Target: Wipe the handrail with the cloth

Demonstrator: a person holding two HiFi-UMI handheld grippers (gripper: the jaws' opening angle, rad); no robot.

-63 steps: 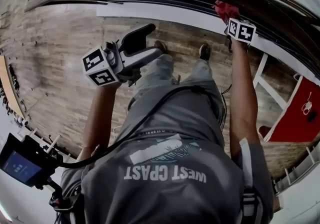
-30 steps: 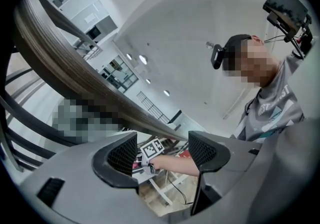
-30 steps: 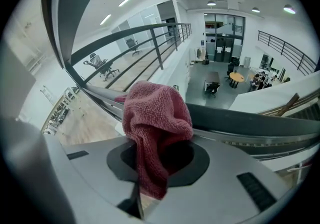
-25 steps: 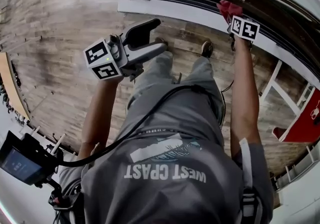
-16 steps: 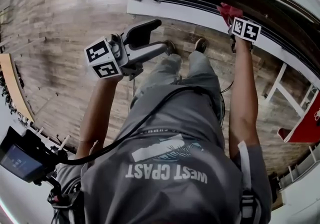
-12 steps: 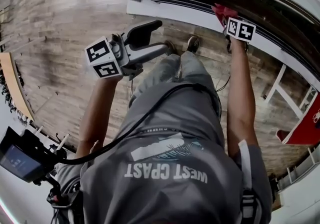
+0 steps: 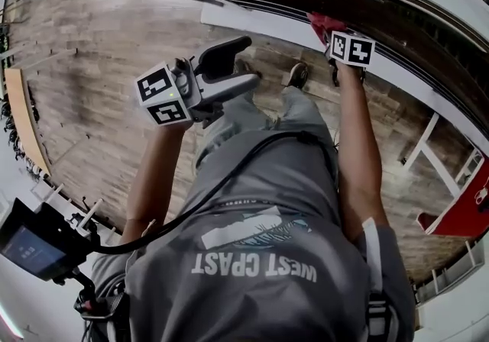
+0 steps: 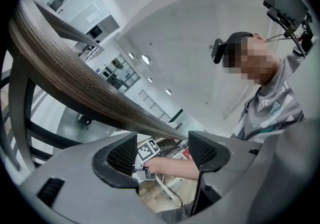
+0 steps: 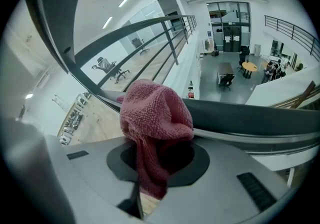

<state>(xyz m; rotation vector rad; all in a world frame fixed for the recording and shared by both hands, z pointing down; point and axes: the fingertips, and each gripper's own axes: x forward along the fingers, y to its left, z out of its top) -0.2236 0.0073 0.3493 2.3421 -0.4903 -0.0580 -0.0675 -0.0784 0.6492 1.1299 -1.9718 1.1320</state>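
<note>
Wiping is in progress. The right tool (image 9: 159,160) is clamped on the pink terry cloth (image 9: 156,110), which lies against the dark curved wooden handrail (image 9: 250,120) just ahead of its jaws. How much of the rail remains unwiped cannot be judged. The left tool (image 8: 162,155) has its jaws apart and is empty.

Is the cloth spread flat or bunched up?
Bunched: the pink cloth sits wadded, pinched in the right tongs, at the handrail.

Jaws of right gripper (image 9: 159,154) unseen beneath the cloth (image 9: 155,113).
</note>
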